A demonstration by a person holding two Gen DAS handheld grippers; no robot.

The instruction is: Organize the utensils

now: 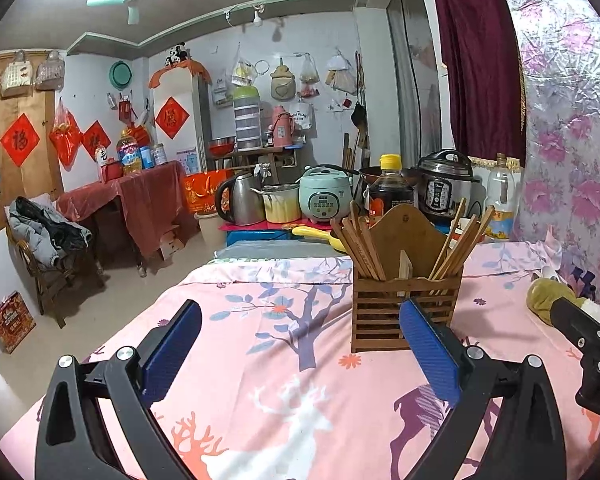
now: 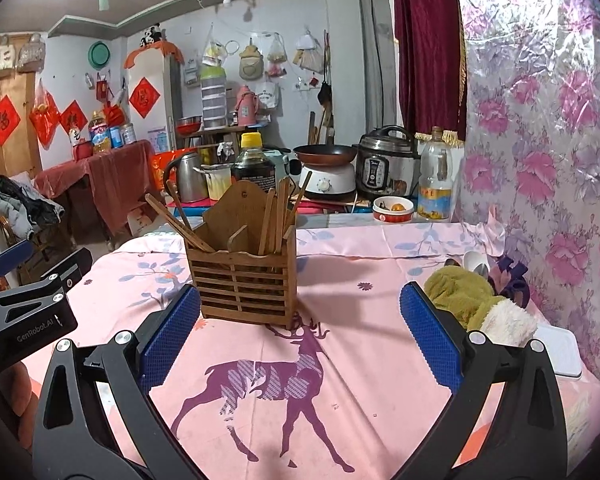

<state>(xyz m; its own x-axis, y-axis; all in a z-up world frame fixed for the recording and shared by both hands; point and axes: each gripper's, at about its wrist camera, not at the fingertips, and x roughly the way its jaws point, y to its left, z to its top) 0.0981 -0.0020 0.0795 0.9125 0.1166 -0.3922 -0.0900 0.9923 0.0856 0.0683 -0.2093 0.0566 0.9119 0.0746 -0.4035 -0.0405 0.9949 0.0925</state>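
Observation:
A slatted wooden utensil holder [image 1: 405, 308] [image 2: 244, 280] stands on the pink deer-print cloth [image 1: 292, 360] [image 2: 340, 360]. Several wooden chopsticks [image 1: 360, 246] [image 2: 274, 216] lean in its two compartments. My left gripper [image 1: 300, 346] is open and empty, its right pad just in front of the holder's lower right corner. My right gripper [image 2: 300, 336] is open and empty too, with the holder a little beyond its left pad. Spoons [image 2: 476, 262] lie partly hidden behind a green plush glove [image 2: 466, 298] [image 1: 548, 298] at the right.
A white lidded box [image 2: 560, 350] lies by the floral wall at the right. Behind the table stand a soy sauce bottle [image 1: 390, 192], a rice cooker [image 1: 326, 196], a pressure cooker [image 2: 388, 164], an oil bottle [image 2: 434, 178], a kettle [image 1: 240, 198] and a small bowl [image 2: 392, 209].

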